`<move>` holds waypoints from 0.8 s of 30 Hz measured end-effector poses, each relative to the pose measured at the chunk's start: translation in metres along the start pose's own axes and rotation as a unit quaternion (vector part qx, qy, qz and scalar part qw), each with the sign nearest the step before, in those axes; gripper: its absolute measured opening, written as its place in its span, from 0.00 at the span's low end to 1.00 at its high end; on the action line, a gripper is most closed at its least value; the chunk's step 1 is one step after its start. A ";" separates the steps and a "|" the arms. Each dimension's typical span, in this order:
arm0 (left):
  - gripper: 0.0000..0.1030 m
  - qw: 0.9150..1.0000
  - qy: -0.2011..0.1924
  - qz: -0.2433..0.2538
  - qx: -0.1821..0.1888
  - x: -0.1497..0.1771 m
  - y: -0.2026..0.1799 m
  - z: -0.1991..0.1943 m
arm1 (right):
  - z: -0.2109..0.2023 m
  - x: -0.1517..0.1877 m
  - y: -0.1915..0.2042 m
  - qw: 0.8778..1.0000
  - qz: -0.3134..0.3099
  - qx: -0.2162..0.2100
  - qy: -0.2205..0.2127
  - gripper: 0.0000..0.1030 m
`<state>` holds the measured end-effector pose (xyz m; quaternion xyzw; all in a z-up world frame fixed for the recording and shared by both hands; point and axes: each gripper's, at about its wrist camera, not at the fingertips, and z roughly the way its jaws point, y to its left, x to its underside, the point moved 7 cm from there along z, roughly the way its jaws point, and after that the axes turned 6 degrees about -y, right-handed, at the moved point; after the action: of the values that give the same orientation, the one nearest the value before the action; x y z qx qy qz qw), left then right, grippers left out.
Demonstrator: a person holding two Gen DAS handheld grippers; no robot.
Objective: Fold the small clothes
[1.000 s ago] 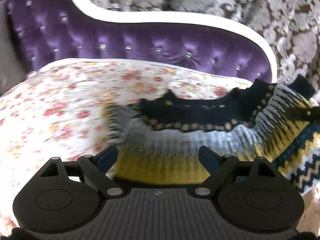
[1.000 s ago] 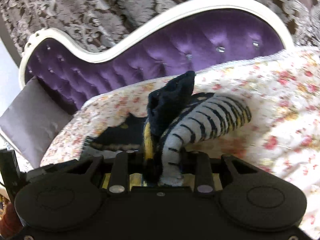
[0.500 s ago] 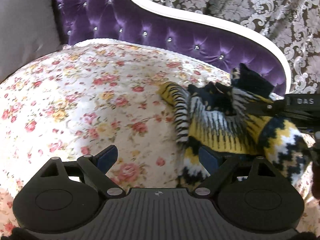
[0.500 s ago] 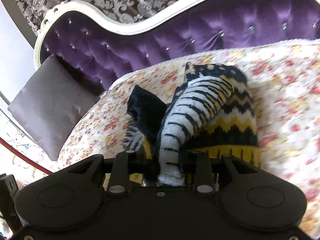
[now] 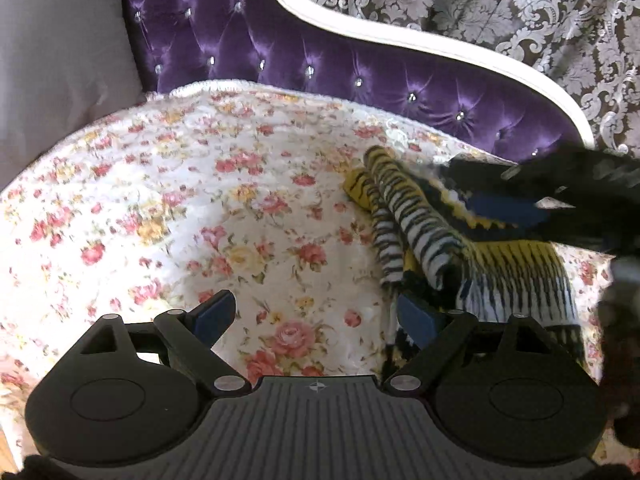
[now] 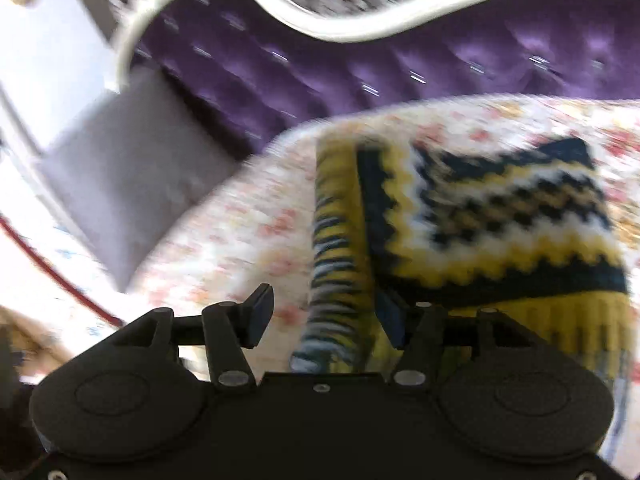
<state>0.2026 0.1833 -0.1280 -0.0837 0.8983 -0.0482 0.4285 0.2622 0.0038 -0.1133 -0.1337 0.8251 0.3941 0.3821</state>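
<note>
I take this for a home bedroom; a tufted purple headboard with white trim at twelve o'clock; floral bedspread below; damask wallpaper at one; grey pillow at ten.

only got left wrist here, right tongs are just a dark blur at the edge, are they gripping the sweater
observer: No. The right tongs are opening; the striped sleeve lies between them, with a gap beside one finger.
operator: how does the rest lie on that side
observer: The sweater lies folded on the flowered cover, its zigzag panel facing up, right of the sleeve.
</note>
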 end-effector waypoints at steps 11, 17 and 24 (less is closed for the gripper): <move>0.86 0.996 -0.019 -0.007 0.089 -0.028 -0.059 0.001 | -0.096 -0.009 -0.063 0.989 -0.007 0.135 -0.057 0.75; 0.86 0.996 0.036 -0.031 0.078 -0.003 -0.076 0.044 | -0.123 0.027 -0.087 0.988 0.016 0.147 -0.045 0.75; 0.26 0.994 0.059 -0.023 0.090 -0.001 -0.088 0.063 | -0.135 0.043 -0.094 0.989 0.040 0.130 -0.049 0.74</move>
<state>0.2618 0.0964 -0.1525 -0.0624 0.9118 -0.1440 0.3794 0.2113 -0.1559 -0.1427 -0.0304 0.8545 0.3043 0.4200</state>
